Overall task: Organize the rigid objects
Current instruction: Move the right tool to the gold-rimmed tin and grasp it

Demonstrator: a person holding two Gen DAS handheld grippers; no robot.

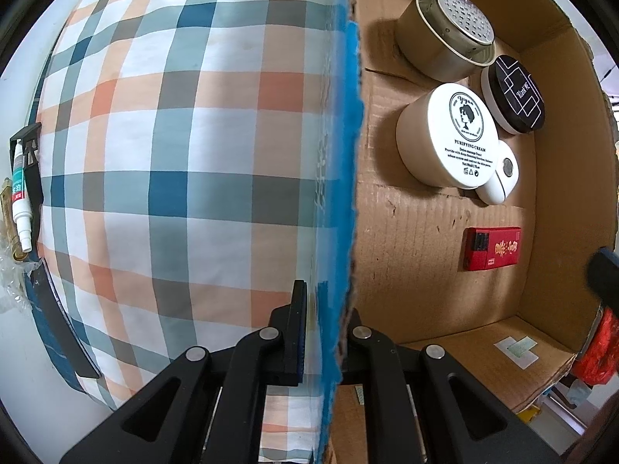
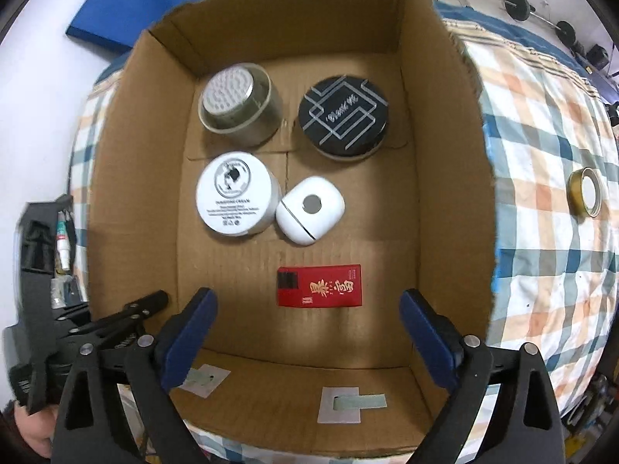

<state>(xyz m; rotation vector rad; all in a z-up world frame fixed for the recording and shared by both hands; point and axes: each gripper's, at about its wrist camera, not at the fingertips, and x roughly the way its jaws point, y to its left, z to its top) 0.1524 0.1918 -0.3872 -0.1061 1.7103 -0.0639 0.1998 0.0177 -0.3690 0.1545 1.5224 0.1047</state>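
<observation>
While your left tool [image 1: 323, 332] is clamping the cardboard box [image 2: 445, 178] wall steady and your right tool [image 2: 307, 332] is hanging wide and empty above the red pack [image 2: 320, 285] lying on the box floor, be withdrawing straight upward, avoiding the neighbouring white case [image 2: 309, 210].

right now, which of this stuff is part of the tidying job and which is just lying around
Part of the job:
cardboard box
perforated tin
black round tin
white cream jar
white case
red pack
tape roll

Lying about:
blue board
small tube
barbell
</observation>
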